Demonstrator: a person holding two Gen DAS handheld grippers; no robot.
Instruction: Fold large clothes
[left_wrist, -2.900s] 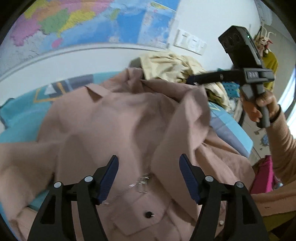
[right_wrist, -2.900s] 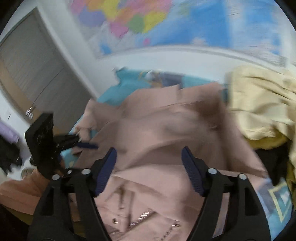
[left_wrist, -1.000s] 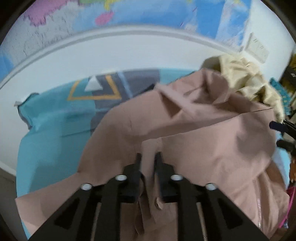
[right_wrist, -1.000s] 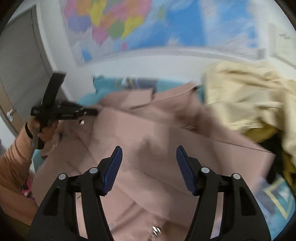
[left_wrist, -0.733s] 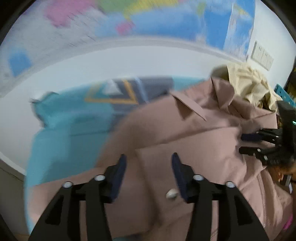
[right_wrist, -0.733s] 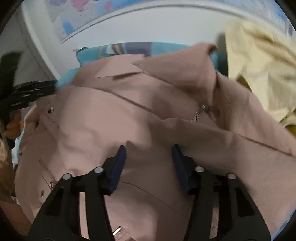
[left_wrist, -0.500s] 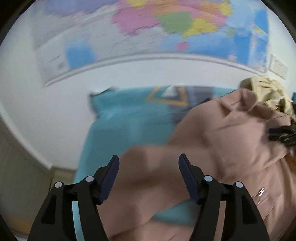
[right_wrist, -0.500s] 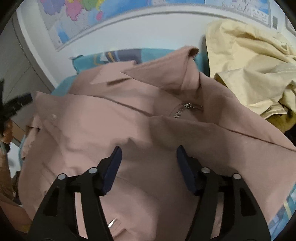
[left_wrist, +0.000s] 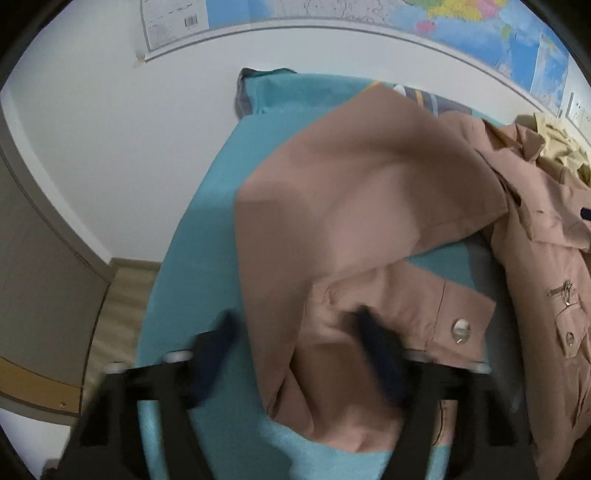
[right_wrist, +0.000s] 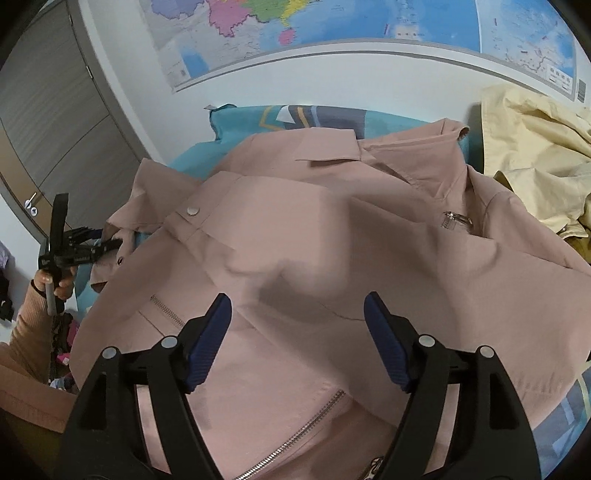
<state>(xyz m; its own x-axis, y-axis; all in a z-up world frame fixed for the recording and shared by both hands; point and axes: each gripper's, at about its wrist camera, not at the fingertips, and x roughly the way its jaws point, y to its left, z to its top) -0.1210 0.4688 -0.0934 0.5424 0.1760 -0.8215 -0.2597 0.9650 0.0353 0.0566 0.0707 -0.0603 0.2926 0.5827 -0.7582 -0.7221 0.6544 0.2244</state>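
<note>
A large pink jacket (right_wrist: 332, 236) with zips and snap buttons lies spread on a teal bed (left_wrist: 207, 206). Its left sleeve (left_wrist: 354, 206) is folded over, the cuff with a silver snap (left_wrist: 461, 328) near my left gripper (left_wrist: 295, 343). The left gripper is open, blurred, its fingers either side of the sleeve's lower part. It also shows far left in the right wrist view (right_wrist: 92, 240), at the sleeve's edge. My right gripper (right_wrist: 297, 314) is open and empty, hovering over the jacket's front.
A heap of cream and yellow clothes (right_wrist: 535, 147) lies at the bed's right. A wall map (right_wrist: 332, 26) hangs above. A grey wardrobe (right_wrist: 48, 110) stands at the left, wooden floor (left_wrist: 114, 295) beside the bed. More clothes lie on the floor (right_wrist: 62, 354).
My left gripper let go of the jacket's fold, opened, and swung left and down to the sleeve cuff. My right gripper stayed open over the jacket front, which now lies flatter.
</note>
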